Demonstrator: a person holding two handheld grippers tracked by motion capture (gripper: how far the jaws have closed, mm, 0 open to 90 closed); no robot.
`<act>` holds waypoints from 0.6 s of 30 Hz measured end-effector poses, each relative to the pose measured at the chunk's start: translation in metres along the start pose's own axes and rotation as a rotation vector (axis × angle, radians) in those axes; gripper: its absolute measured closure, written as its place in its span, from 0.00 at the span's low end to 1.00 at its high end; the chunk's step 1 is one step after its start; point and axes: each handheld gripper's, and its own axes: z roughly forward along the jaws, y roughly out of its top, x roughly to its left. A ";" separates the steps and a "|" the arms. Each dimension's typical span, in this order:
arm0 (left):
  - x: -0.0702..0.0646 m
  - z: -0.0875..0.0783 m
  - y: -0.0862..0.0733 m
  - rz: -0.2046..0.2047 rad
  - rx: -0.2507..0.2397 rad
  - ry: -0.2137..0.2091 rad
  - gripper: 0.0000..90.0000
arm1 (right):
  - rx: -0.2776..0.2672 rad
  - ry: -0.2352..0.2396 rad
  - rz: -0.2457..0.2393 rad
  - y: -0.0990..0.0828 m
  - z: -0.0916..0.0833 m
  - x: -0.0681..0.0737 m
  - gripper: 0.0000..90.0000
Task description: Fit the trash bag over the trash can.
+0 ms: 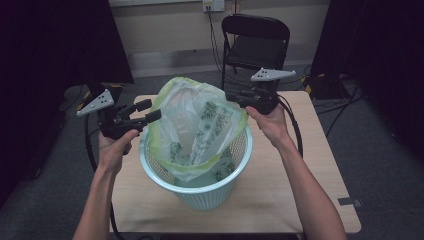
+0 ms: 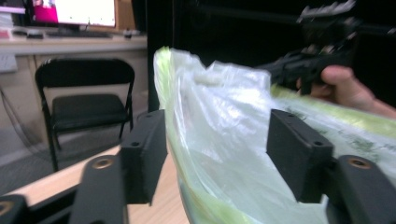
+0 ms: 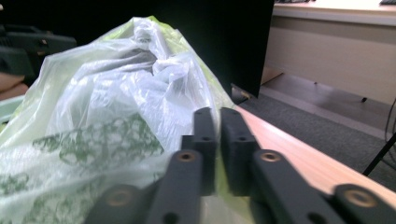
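Bag: a thin plastic bag (image 1: 197, 127), clear with green print and a yellow-green hem, stands in a pale basket (image 1: 200, 192) at the middle of the table (image 1: 310, 185), its mouth rising above the rim
Left gripper (image 1: 147, 111): jaws wide apart, the bag's left edge between them, pads not pressing
Right gripper (image 1: 235, 97): jaws nearly together, pinching the bag's hem at its right side
Behind: a black folding chair (image 1: 255, 42) past the table's far edge
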 end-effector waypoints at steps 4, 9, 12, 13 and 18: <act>0.005 0.003 -0.005 -0.005 0.028 -0.027 0.78 | -0.013 -0.004 0.004 0.005 -0.001 0.004 0.81; 0.008 -0.010 -0.007 0.012 0.016 0.007 1.00 | -0.041 -0.042 0.012 0.001 -0.015 0.004 0.55; 0.010 -0.017 -0.006 0.004 0.005 0.015 1.00 | -0.046 -0.042 0.016 -0.004 -0.019 0.002 0.54; 0.012 -0.023 -0.005 0.005 -0.001 0.023 1.00 | -0.040 -0.043 0.023 -0.008 -0.021 -0.001 0.59; 0.017 -0.030 -0.005 0.002 -0.004 0.041 1.00 | -0.034 -0.033 0.027 -0.014 -0.020 -0.004 0.79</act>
